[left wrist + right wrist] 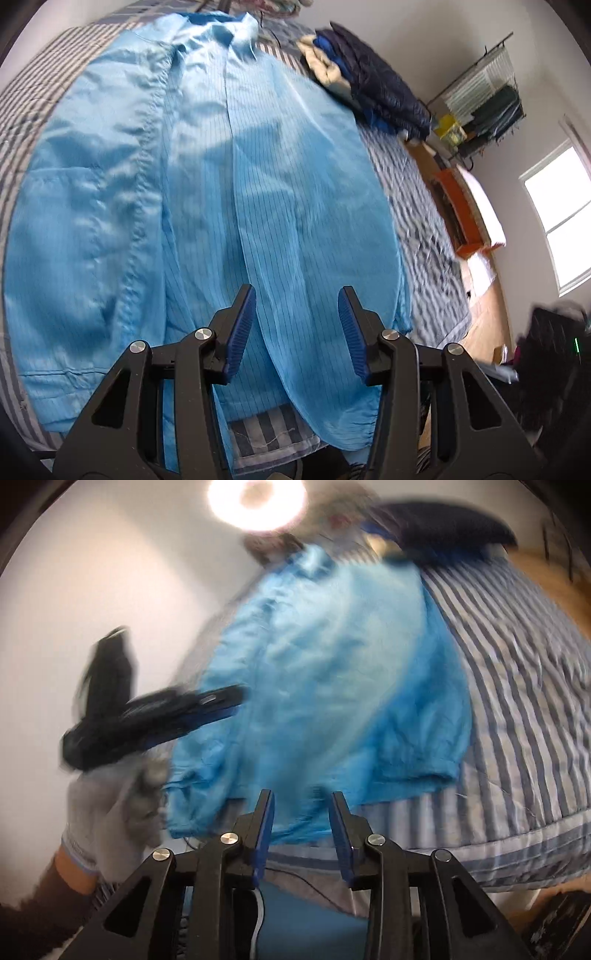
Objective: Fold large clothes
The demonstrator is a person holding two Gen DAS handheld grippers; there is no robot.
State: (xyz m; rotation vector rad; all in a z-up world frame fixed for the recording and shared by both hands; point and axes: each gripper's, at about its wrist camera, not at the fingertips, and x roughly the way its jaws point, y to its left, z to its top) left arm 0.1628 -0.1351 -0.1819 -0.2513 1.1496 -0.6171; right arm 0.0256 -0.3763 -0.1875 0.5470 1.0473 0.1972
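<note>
Coat (207, 192) lies flat on striped bed (417, 206), sleeves folded in. Left gripper (297, 332) and right gripper (301, 825) both part-open, empty, above near hem. Next: regrasp hem, fold toward far collar.

light blue pinstriped garment (207, 192), spread flat on bed

The garment (207, 192) is light blue with fine dark pinstripes; the bed cover (517, 686) has blue-and-white stripes; the glove (99, 823) is grey.
</note>
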